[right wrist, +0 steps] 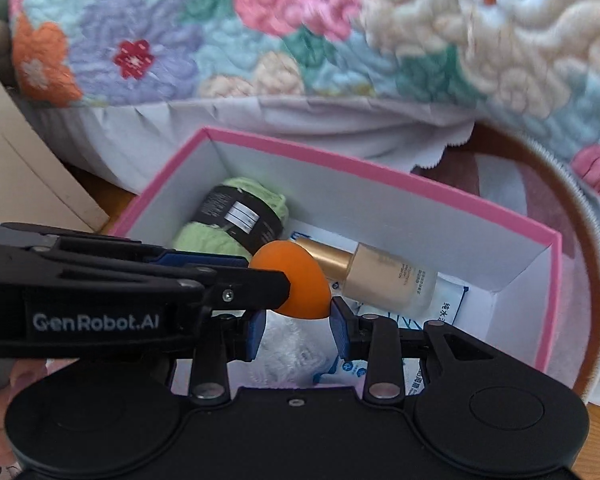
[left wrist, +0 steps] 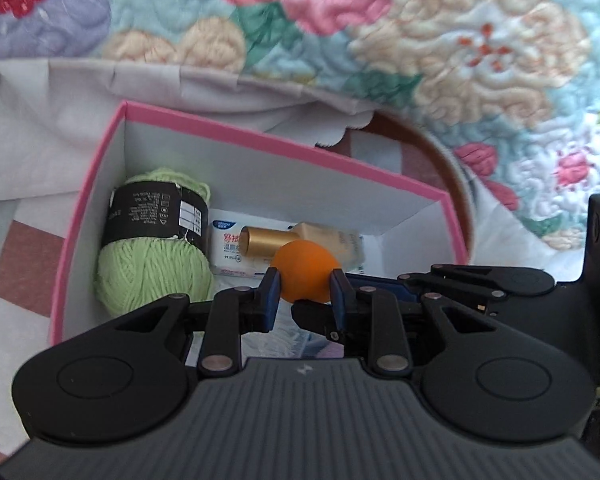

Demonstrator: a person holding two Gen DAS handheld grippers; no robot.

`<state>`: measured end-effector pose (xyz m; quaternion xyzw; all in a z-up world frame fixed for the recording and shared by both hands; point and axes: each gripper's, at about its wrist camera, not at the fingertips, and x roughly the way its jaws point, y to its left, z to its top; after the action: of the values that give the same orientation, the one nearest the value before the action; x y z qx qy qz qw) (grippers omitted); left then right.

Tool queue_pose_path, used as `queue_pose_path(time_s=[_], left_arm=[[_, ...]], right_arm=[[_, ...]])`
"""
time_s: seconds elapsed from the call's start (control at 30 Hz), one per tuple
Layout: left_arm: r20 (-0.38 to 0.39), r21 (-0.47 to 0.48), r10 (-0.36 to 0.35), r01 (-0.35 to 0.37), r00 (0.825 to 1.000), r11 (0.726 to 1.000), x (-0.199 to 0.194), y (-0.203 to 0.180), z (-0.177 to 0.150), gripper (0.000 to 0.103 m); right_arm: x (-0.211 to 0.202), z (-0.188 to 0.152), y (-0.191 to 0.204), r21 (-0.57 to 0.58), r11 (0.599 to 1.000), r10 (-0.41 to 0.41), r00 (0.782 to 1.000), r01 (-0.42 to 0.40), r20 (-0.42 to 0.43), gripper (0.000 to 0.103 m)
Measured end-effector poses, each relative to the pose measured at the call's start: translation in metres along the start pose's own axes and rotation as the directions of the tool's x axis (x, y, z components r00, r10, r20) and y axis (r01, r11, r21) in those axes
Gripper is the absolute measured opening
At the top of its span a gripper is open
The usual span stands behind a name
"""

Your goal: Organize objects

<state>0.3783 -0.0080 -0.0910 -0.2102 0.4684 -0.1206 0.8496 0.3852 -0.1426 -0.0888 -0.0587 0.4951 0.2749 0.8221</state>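
Now, left gripper [left wrist: 305, 292]: shut on orange sponge [left wrist: 304, 268], blue pads pressing its two sides; sponge bulges fwd past the tips.
right gripper [right wrist: 298, 330]: jaws narrow, about as close as they go; white fuzzy stuff shows in the gap, can't tell if it's pinched.
sponge position: inside the outline of the pink box [left wrist: 260, 142], over the middle, in front of the bottle cap; can't tell if it touches anything below.
box edges: pink rim all round, tall white inner walls; far wall well clear of the sponge.
green yarn [left wrist: 152, 268]: fills the left end, against the left wall.
wipes pack [left wrist: 226, 248]: flat on the floor, just beside the yarn.
bottle [left wrist: 260, 242]: lying on the wipes pack, gold cap toward the yarn.
open room: bare white floor at the right end, by the right wall; left end full.
gripper spacing: the two sit close together, right fingers reaching just under the sponge.
round table [right wrist: 580, 216]: brown rim curves past the box's right side.
floral quilt [left wrist: 380, 20]: beyond the far rim.
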Motion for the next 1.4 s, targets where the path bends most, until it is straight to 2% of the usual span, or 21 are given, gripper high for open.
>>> queue_pose_path(time_s=[0.2,0.37,0.43,0.5,0.63,0.73,0.8,0.87,1.07,1.4], left_arm=[[-0.026,-0.04,-0.001,0.0,1.0,0.999,0.026,0.008,-0.002,0.025],[-0.052,-0.058,0.018,-0.021,0.998,0.998,0.039,0.011,-0.005,0.026],[-0.058,-0.1,0.011,-0.016,0.998,0.995,0.04,0.014,-0.006,0.027],[-0.04,-0.11,0.003,-0.007,0.999,0.994,0.033,0.013,-0.007,0.045],[-0.032,-0.07,0.054,-0.056,0.998,0.996,0.01,0.004,-0.007,0.051],[-0.032,-0.048,0.104,-0.106,0.994,0.993,-0.011,-0.004,-0.008,0.057],[-0.062,-0.007,0.153,-0.154,0.986,0.988,-0.023,-0.01,-0.011,0.059],[-0.069,0.03,0.202,-0.201,0.977,0.979,-0.039,-0.014,-0.013,0.059],[-0.059,0.059,0.229,-0.226,0.972,0.972,-0.09,-0.021,-0.024,0.061],[0.006,0.086,0.252,-0.251,0.968,0.964,-0.17,-0.04,-0.04,0.063]], right_arm=[[0.025,-0.001,-0.009,-0.001,1.0,-0.032,0.998,0.032,-0.052,0.04],[0.04,-0.003,-0.015,0.0,1.0,-0.029,0.996,0.029,-0.088,0.042],[0.044,-0.005,-0.017,0.023,1.0,-0.017,0.994,0.019,-0.104,0.043],[0.043,-0.007,-0.019,0.046,0.999,-0.009,0.995,0.013,-0.096,0.045],[0.024,-0.014,-0.021,0.072,0.997,0.016,0.999,-0.013,-0.041,0.06],[0.005,-0.021,-0.017,0.058,0.998,0.003,1.0,-0.004,0.007,0.062],[-0.009,-0.026,-0.014,0.065,0.998,0.002,1.0,-0.004,0.03,0.062],[-0.021,-0.029,-0.012,0.073,0.997,0.034,0.999,-0.035,0.016,0.062],[-0.068,-0.038,0.01,0.036,0.999,0.017,0.998,-0.02,0.065,0.063],[-0.154,-0.061,0.047,0.013,1.0,-0.016,0.987,0.014,0.163,0.068]])
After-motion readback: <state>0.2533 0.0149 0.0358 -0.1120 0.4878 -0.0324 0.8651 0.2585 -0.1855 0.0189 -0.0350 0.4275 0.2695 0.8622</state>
